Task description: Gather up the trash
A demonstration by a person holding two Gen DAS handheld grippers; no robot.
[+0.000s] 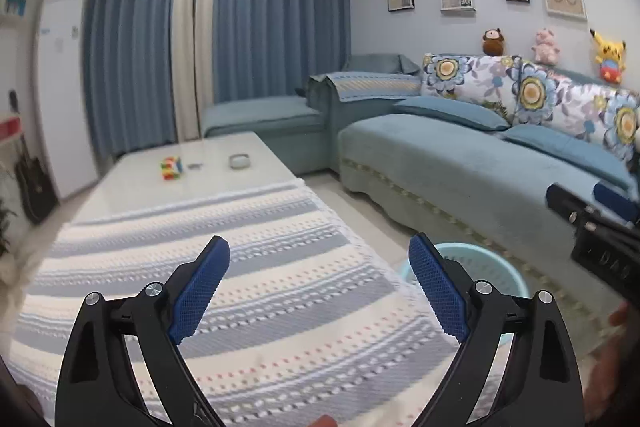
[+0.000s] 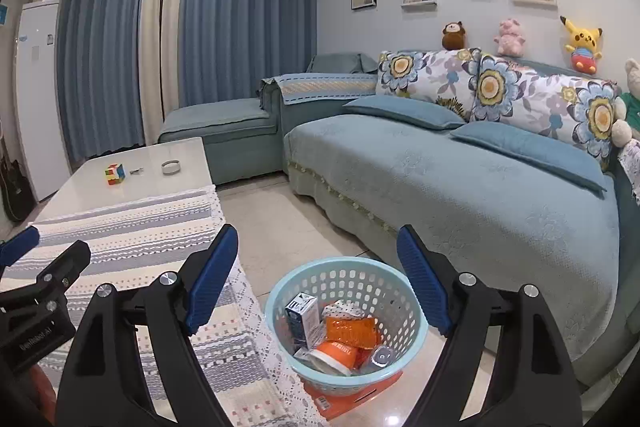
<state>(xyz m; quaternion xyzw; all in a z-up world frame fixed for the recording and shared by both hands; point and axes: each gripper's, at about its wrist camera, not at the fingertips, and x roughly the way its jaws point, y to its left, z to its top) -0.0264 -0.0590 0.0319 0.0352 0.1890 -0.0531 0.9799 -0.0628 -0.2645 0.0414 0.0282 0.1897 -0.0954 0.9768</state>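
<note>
A light blue plastic basket (image 2: 416,311) stands on the floor between the table and the sofa; it holds a small carton (image 2: 303,319), an orange wrapper (image 2: 351,331), an orange cup (image 2: 334,355) and other trash. My right gripper (image 2: 316,279) is open and empty, held above the basket. My left gripper (image 1: 320,287) is open and empty above the striped tablecloth (image 1: 224,267); the basket's rim (image 1: 504,267) shows behind its right finger. The right gripper's body (image 1: 600,227) shows at the right edge of the left wrist view.
The coffee table (image 2: 160,155) carries a puzzle cube (image 2: 115,174), a small metal item (image 2: 137,170) and a white round dish (image 2: 171,167). A blue sofa (image 2: 460,187) with floral cushions runs along the right. An orange flat item (image 2: 352,397) lies under the basket. A white cabinet (image 2: 36,87) stands left.
</note>
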